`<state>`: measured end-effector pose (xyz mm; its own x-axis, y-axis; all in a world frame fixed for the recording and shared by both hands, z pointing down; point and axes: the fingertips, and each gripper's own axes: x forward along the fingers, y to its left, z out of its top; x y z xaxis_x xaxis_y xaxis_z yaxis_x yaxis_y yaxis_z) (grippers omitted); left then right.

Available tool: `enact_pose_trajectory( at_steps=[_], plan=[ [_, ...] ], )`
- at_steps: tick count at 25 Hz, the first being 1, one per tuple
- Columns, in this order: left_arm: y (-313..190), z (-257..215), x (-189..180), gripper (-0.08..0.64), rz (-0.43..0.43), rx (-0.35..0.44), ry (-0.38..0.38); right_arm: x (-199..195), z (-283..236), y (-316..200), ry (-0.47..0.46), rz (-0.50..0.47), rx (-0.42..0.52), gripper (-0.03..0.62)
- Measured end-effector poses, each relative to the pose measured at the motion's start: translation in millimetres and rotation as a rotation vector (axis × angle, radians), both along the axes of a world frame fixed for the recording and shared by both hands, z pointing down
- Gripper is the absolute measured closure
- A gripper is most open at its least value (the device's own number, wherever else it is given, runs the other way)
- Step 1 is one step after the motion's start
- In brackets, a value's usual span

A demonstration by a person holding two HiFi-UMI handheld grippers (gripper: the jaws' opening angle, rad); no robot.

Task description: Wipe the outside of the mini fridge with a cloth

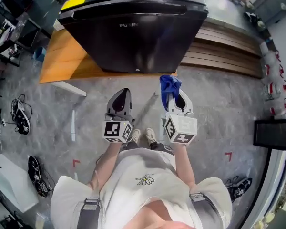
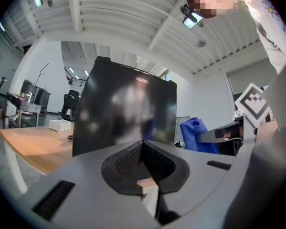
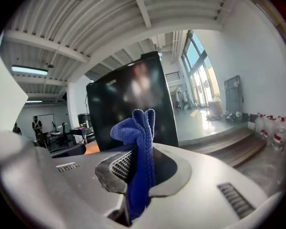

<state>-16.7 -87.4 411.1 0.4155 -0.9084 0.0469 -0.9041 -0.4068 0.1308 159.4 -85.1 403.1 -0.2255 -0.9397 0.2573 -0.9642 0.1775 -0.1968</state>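
Observation:
The black mini fridge (image 1: 133,27) stands on a low wooden platform (image 1: 62,61), its glossy door facing me. It fills the middle of the left gripper view as the fridge (image 2: 126,111) and of the right gripper view as the fridge (image 3: 131,109). My right gripper (image 1: 173,95) is shut on a blue cloth (image 1: 169,85), a short way in front of the fridge's lower right corner. The cloth (image 3: 138,147) stands bunched up between the jaws. My left gripper (image 1: 120,99) is shut with nothing in it, beside the right one; from it the cloth (image 2: 196,135) shows at the right.
Wooden steps (image 1: 224,56) run to the right of the fridge. Shoes (image 1: 21,118) and cables lie on the grey floor at the left, more shoes (image 1: 38,175) lower left. A black cabinet (image 1: 274,132) stands at the right edge. My feet (image 1: 143,136) are just behind the grippers.

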Motion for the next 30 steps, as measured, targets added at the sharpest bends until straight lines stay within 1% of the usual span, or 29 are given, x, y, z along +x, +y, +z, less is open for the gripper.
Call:
enact_pose_trajectory(
  at_steps=[1,3,6,8,10,12,15,20,28,30],
  plan=[
    [2.0,-2.1,-11.5,0.555,-0.016,-0.014,0.007,-13.4,-7.9,7.2,0.017,-0.018,0.029,0.53],
    [1.6,-12.9,-29.4,0.555,-0.041,-0.014,0.028,-36.3,-20.1,15.5,0.043,-0.06,0.07,0.529],
    [-8.6,-37.6,-44.7,0.555,-0.047,0.035,0.028,-59.1,-34.0,15.1,0.052,-0.095,0.12,0.529],
    [-11.6,-50.4,-52.5,0.555,-0.053,0.06,0.037,-70.4,-42.0,17.9,0.076,-0.112,0.161,0.53],
    [-10.7,-58.6,-57.1,0.555,-0.062,0.069,0.061,-77.2,-49.8,22.0,0.11,-0.126,0.197,0.529],
    [-10.5,-65.7,-57.4,0.555,-0.059,0.082,0.068,-79.4,-58.3,21.8,0.12,-0.122,0.226,0.529],
    [-6.8,-73.6,-52.5,0.555,-0.043,0.1,0.059,-77.3,-64.5,19.9,0.119,-0.107,0.241,0.529],
    [1.2,-85.3,-48.2,0.555,-0.019,0.129,0.033,-76.6,-63.4,21.2,0.137,-0.084,0.234,0.529],
    [13.2,-93.5,-43.3,0.555,0.002,0.138,0.032,-77.4,-64.8,28.2,0.131,-0.08,0.239,0.53],
    [15.5,-92.0,-44.3,0.555,0.004,0.134,0.043,-78.4,-65.6,31.0,0.127,-0.081,0.248,0.529]
  ],
)
